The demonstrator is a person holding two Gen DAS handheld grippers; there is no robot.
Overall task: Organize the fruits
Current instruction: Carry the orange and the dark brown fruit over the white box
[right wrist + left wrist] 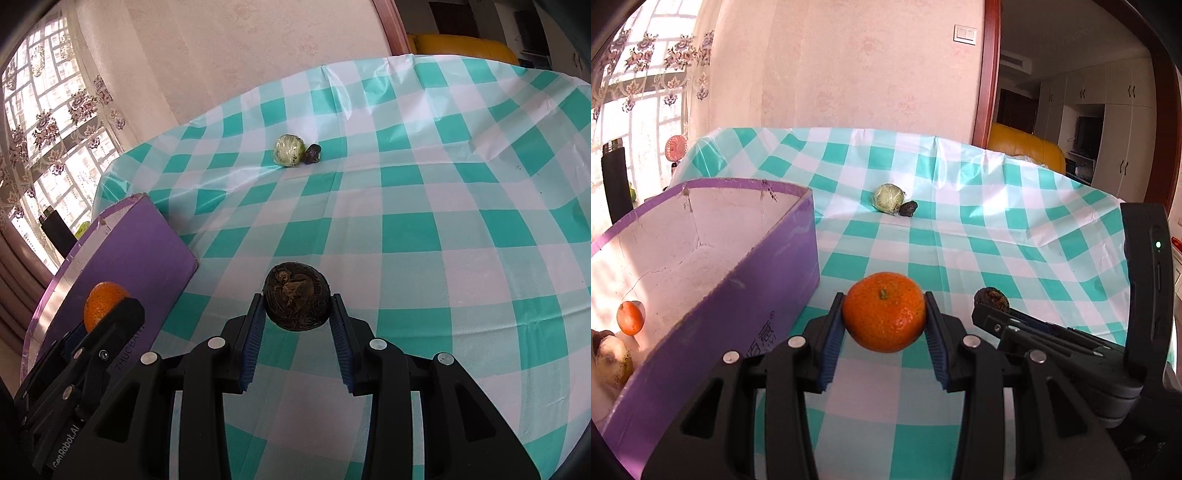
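My left gripper (884, 314) is shut on an orange tangerine (884, 312), held above the checked tablecloth just right of a purple box (768, 288). Inside the box lie a small orange fruit (629, 317) and a pale fruit (611, 356). My right gripper (297, 304) is shut on a dark brown wrinkled fruit (296, 295); in the left wrist view that same dark brown fruit (991, 297) shows to the right. The tangerine (103, 302) appears at the left of the right wrist view. A wrapped green fruit (290, 150) and a small dark fruit (313, 153) rest farther back on the table.
The table (443, 221) wears a teal and white checked cloth and ends against a pink wall. A curtained window is at the left and a doorway with a yellow seat (1027, 149) at the right. A pink fan (676, 147) stands beyond the box.
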